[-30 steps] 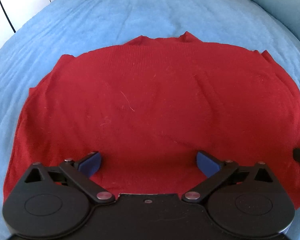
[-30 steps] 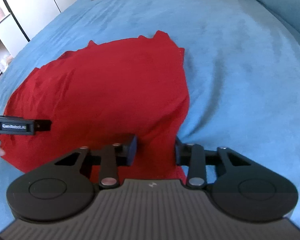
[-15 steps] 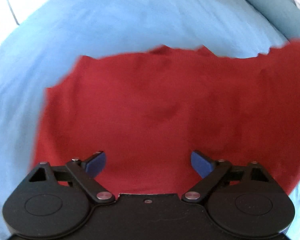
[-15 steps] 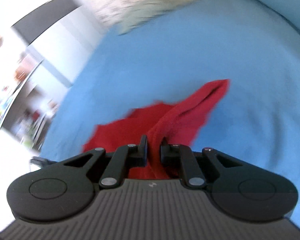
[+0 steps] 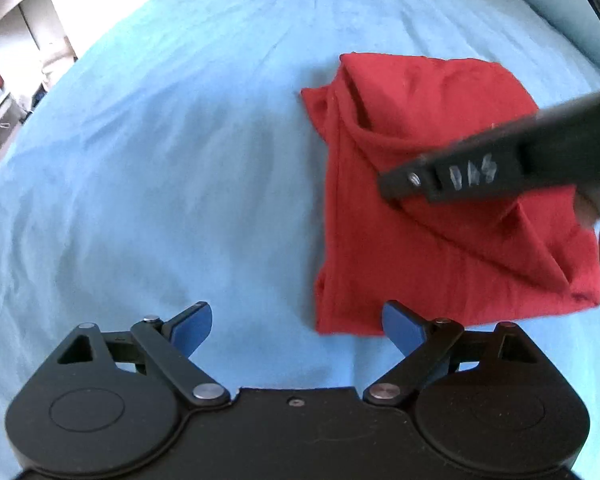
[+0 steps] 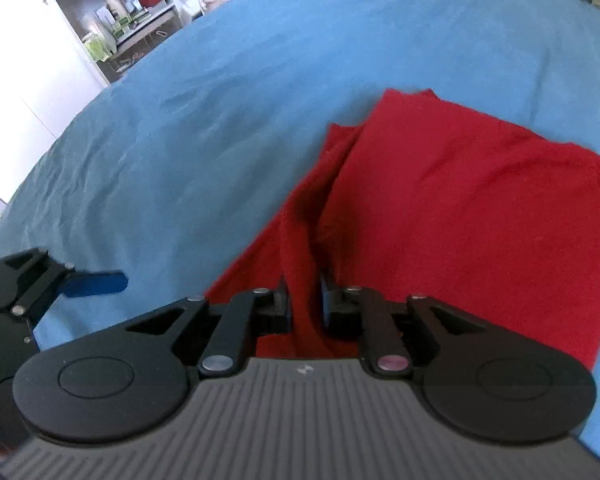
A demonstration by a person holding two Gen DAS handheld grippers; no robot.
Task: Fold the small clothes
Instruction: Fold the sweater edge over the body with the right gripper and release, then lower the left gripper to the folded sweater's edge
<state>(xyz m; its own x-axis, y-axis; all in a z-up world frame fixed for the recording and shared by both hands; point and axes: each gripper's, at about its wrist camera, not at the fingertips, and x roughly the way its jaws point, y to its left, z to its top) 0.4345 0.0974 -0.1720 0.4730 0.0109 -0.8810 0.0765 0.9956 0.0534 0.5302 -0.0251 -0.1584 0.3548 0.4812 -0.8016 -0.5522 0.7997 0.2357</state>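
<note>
The right gripper [image 6: 305,300], jaws just opening, straddles a red garment [image 6: 460,216] fold.

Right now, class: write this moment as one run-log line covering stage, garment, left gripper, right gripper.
stage: first fold made | red garment: doubled over on blue bedspread | left gripper: open, empty | right gripper: jaws just opening, fold between pads

Left gripper [image 5: 296,330]: black linkage arms, silver rivets, blue pads. Right gripper [image 6: 305,304]: same black arms, ribbed grey housing.
</note>
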